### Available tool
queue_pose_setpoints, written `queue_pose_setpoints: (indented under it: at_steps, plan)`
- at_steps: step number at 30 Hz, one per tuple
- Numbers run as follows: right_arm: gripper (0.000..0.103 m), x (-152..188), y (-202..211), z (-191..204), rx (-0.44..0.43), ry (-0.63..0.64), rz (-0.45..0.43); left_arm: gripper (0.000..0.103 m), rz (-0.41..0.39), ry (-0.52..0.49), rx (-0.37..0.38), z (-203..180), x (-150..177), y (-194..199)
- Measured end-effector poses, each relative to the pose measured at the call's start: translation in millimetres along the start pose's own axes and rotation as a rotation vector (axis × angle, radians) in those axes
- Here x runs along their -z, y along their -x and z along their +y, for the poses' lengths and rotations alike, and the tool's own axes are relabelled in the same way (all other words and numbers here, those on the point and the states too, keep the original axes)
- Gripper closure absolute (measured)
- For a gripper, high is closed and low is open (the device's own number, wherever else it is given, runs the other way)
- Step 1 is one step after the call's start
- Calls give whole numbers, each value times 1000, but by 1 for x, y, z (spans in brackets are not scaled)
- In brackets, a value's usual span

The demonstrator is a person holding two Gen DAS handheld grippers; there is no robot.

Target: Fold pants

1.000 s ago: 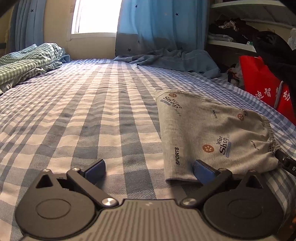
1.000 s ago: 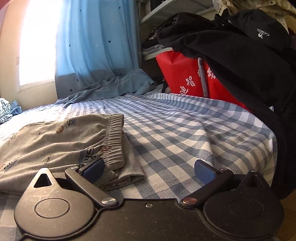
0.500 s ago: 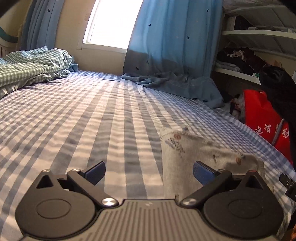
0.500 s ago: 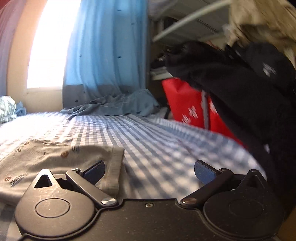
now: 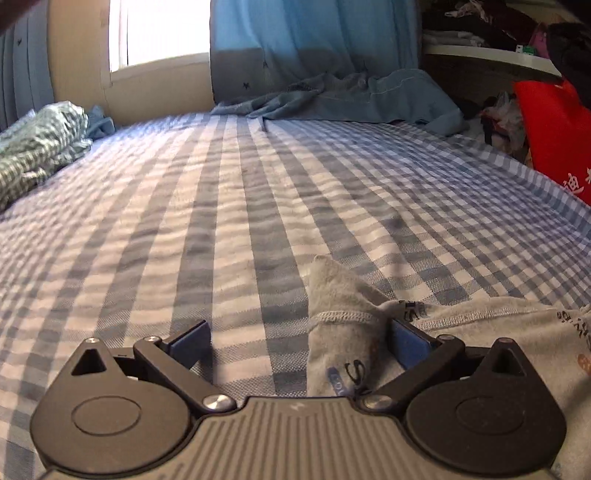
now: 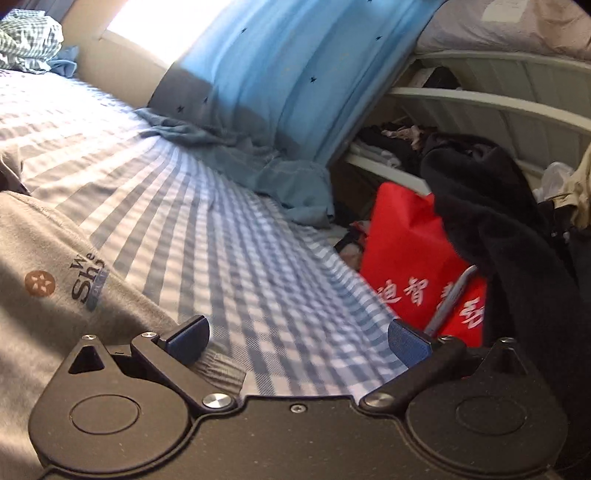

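Daylight enters through the window (image 5: 162, 33), which is overexposed to plain white in both views. In the right wrist view the glare spreads onto the curtain (image 6: 280, 66). Sunlit bands cross the bed (image 5: 258, 206), with soft shadow between them. Motion blur smears the check pattern, strongest in the right wrist view near the bed edge. Fisheye distortion bends the shelves (image 6: 480, 107) and darkens the frame corners. The pants (image 6: 48, 258) lie part sunlit, part shaded.
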State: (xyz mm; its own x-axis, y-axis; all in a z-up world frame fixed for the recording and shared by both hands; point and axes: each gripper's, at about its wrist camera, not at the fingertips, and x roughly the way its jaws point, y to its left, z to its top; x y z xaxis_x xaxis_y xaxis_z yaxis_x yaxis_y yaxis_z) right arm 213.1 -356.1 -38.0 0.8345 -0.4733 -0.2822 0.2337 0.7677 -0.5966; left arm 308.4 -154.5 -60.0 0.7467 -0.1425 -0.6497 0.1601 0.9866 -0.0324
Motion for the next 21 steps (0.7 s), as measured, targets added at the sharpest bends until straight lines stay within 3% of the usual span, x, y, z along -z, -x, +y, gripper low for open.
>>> queue_pose_setpoints:
  at_steps: [4,8,10,14,21]
  plan:
    - [1,0,-8,11,7,60,3,0,3,19,16,7,4,0]
    - [1,-1,-5,-1,-20,-6,-7,1,16,34,2,11,-1,9]
    - [1,-1,15,-10,5,-56,-48,0,28,43,-17,12,0,23]
    - [1,2,59,-22,-57,-94,-93,0,20,65,26,18,10,63]
    - [1,30,107,-16,-46,-136,-25,0,33,118,46,29,54,108]
